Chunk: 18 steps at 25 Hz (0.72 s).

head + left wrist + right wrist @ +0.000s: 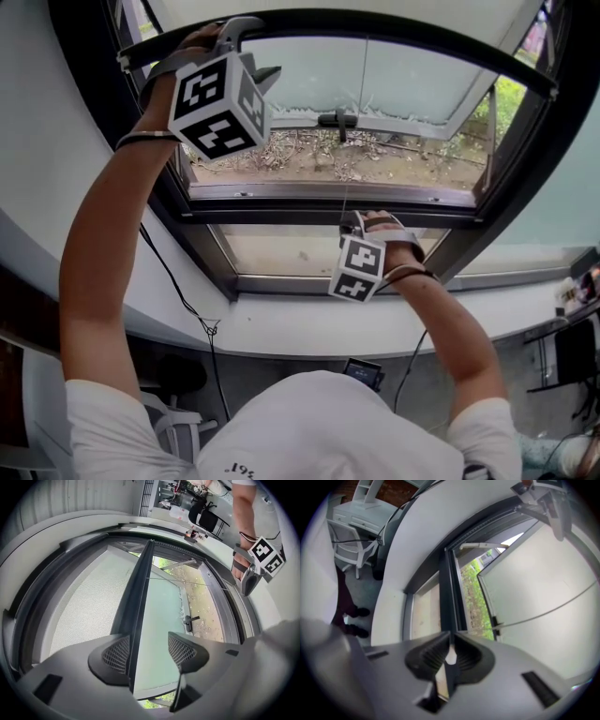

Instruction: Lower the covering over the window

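Covering (84, 606) sat high, at the left of the left gripper view. Its dark rail (140, 592) ran between the spread jaws of your left gripper (147, 651), unclamped. Right gripper (449, 654) pinched a white tab (450, 659), probably the end of the cord (187, 583). The step wanted a straight downward pull with the rail level.

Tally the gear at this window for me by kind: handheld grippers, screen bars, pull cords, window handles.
Grippers: 2, left gripper and right gripper
Screen bar: 1
Pull cord: 1
Window handle: 1
Total: 5
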Each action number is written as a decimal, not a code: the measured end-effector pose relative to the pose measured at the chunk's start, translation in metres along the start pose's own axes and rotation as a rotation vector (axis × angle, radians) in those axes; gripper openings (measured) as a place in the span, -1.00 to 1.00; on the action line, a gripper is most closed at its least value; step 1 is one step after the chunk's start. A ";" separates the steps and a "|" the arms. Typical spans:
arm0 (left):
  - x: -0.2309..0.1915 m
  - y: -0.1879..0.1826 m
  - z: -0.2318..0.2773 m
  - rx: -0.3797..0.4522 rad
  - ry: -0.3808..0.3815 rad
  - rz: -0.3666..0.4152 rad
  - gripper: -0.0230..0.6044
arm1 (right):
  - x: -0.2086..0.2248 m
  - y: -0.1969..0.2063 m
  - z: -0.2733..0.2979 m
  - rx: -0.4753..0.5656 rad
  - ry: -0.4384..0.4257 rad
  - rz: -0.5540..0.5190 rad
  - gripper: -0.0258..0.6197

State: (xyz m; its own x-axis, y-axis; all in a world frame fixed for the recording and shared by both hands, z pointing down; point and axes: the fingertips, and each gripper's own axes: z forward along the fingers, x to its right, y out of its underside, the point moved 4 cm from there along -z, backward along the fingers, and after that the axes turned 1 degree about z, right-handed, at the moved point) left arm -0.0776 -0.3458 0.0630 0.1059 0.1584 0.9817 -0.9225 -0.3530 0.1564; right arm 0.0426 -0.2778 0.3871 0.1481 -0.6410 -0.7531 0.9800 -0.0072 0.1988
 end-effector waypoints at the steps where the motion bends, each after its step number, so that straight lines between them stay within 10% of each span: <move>1: 0.006 0.002 0.001 -0.010 0.020 0.021 -0.09 | -0.005 0.000 0.003 0.002 -0.010 0.004 -0.79; 18: 0.050 0.010 0.005 -0.089 0.188 0.041 -0.09 | -0.041 0.011 0.014 0.044 -0.073 0.177 -0.79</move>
State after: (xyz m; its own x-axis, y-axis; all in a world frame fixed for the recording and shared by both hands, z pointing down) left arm -0.0793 -0.3464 0.1141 0.0037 0.3181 0.9481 -0.9547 -0.2811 0.0980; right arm 0.0458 -0.2620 0.4294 0.3056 -0.6894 -0.6567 0.9326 0.0777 0.3524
